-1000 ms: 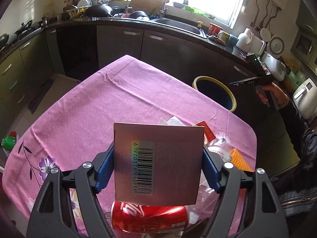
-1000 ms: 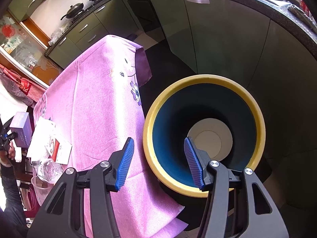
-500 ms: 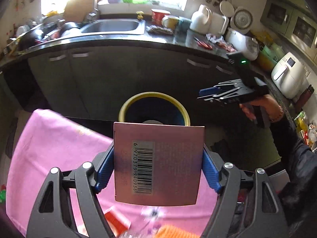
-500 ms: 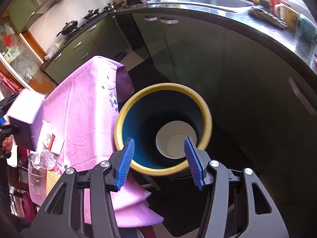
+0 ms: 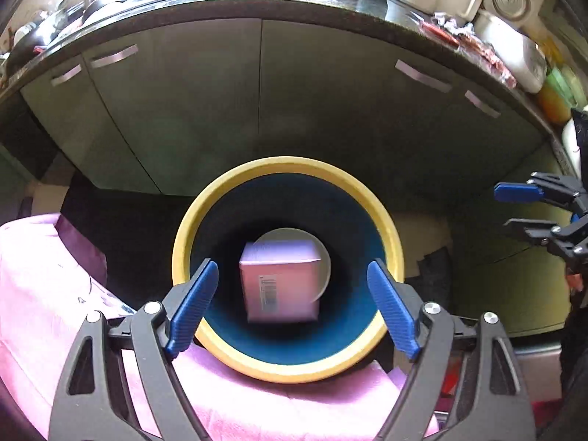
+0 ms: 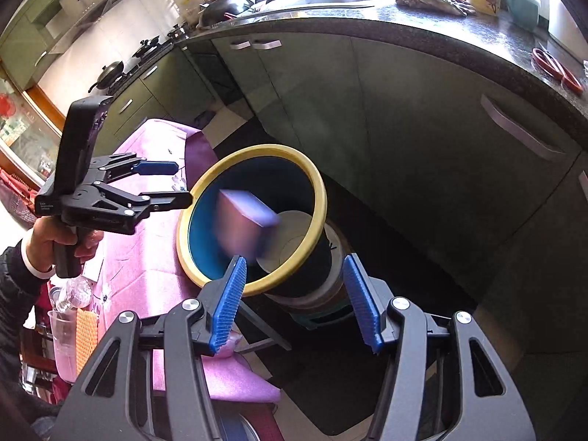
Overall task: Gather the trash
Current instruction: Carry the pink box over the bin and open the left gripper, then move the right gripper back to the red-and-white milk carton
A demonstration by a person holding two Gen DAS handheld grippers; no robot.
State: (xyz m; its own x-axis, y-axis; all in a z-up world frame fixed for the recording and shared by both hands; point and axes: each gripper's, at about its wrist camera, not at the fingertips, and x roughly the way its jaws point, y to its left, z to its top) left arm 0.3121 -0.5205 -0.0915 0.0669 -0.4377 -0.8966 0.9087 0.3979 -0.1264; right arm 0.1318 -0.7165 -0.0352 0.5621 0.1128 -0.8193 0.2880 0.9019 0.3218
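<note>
Both grippers' jaws stand apart, the left gripper (image 5: 292,305) opening, pink box (image 5: 280,281) blurred inside the bin (image 5: 290,371).

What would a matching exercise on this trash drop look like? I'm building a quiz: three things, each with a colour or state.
Things:
1. pink box
2. bin rim
3. tablecloth

Descriptions:
A. yellow
B. pink with a flower print
C. blurred, loose inside the bin's mouth

Pairs: 1-C, 2-A, 3-B
</note>
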